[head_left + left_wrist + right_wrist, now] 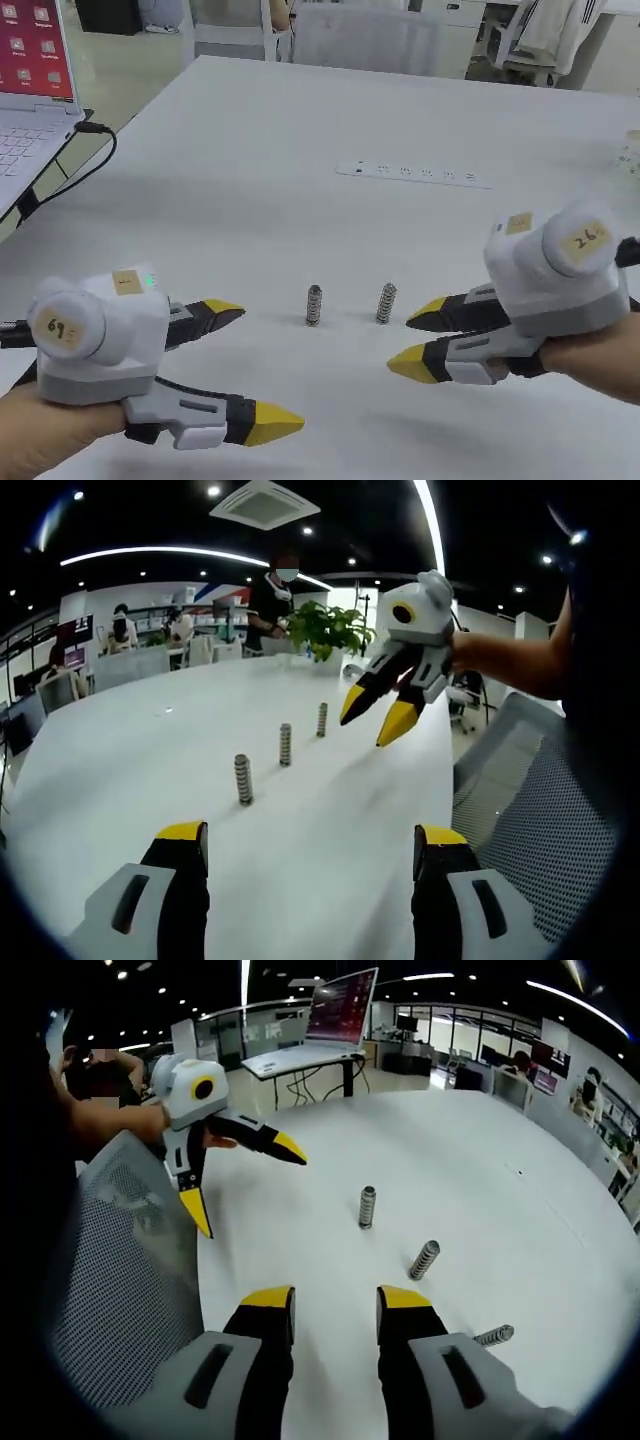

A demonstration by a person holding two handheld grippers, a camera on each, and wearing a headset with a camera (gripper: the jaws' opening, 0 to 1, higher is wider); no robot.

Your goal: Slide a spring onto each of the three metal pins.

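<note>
In the head view the left gripper (255, 365) is held low on the left over the white table (250, 150). Its jaws are spread wide, with nothing between them. The right gripper (415, 338) is held on the right, its jaws parted less widely and likewise empty, with the yellow tips turned toward the springs. Two springs are seen upright between the grippers: the first spring (314, 305) and, beside it but apart, the second spring (386, 302). The second stands near the right gripper's upper tip without touching it. A power strip (413, 173) lies farther back on the table, and a laptop (25, 90) with a black cable (95, 150) is placed at the far left.

In the left gripper view three springs are counted, set in a straight row running away from the camera. The third spring (322, 719) stands at the far end, near the right gripper's tips. A plant (330, 630) and people are seen beyond the table.

In the right gripper view the same row of three is met from its other end, with the third spring nearest and off to the right of the jaws. The left gripper is seen at upper left, held clear of the row.

The pins inside the springs cannot be made out.
</note>
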